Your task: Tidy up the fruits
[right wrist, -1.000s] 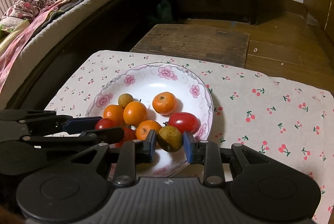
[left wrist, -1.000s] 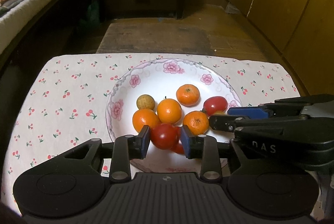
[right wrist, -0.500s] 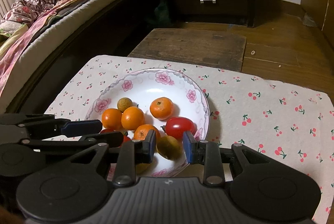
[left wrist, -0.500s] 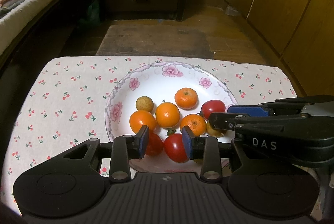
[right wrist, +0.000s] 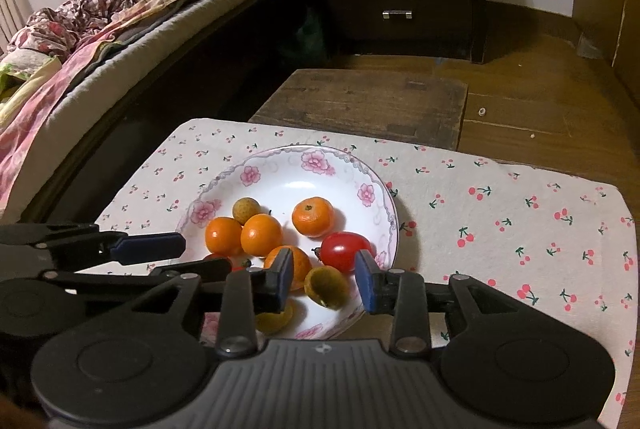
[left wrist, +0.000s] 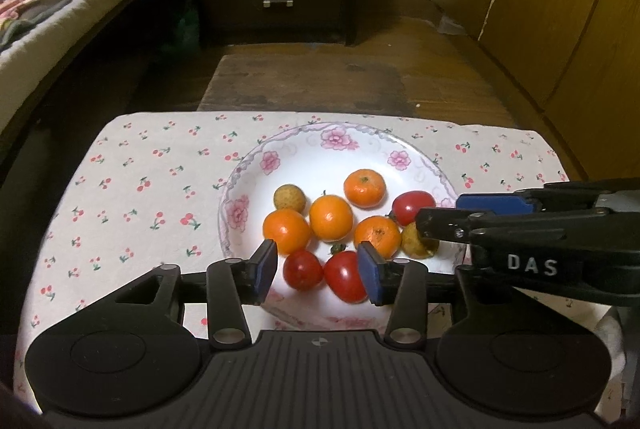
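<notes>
Left gripper point(left wrist: 318, 271) and right gripper point(right wrist: 324, 279) both released; glossy tomatoes point(left wrist: 346, 281), oranges point(left wrist: 331, 218) on plate point(left wrist: 304, 165)

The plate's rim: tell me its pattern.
The plate is white with pink flowers and grey scrollwork round the rim, clearest in the left wrist view.

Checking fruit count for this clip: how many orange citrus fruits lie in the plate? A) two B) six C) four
C: four oranges sit in the plate, alongside red tomatoes and brownish fruits.
</notes>
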`<state>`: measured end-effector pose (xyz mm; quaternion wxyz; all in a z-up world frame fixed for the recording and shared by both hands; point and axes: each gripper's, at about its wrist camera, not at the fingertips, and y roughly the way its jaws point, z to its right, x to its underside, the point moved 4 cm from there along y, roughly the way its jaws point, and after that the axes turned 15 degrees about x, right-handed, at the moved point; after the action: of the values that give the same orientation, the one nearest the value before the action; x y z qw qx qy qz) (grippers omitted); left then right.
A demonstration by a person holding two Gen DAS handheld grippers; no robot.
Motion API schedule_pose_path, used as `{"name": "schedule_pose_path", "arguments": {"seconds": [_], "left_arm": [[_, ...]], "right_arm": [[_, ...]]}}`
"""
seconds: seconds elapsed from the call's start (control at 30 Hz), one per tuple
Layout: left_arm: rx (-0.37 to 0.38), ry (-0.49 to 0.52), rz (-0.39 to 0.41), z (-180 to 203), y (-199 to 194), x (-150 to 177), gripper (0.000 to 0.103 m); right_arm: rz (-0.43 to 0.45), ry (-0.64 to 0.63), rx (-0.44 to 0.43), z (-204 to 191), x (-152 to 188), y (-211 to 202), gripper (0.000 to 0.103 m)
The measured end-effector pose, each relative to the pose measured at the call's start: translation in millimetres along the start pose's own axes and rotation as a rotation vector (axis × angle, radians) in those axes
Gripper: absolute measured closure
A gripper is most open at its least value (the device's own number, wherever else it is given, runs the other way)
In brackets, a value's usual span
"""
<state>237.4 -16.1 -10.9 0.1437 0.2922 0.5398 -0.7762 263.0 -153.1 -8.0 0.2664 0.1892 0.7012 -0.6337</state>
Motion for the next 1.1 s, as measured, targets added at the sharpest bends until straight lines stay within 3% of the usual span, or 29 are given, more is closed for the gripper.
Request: {"name": "schedule_pose_path", "arguments": {"seconds": [0.57,0.93,1.1], "left_arm": [[-0.051,-0.023,0.013,6.0,-15.9,12.1,0.040],[-0.131,-0.014,0.029,16.4,-34.6,33.8,0.022],[-0.150,-0.024,0.025,18.5,-41.0,45.0,0.019]], "right_arm": [[-0.009,-0.006,0.028,-3.1,18.2,-25.3,0.056],[-0.026,0.036,0.028,-1.7,43.3,-48.1,0.056],[-0.037,0.034,0.029,-4.0,54.6,-54.8,0.056]]}}
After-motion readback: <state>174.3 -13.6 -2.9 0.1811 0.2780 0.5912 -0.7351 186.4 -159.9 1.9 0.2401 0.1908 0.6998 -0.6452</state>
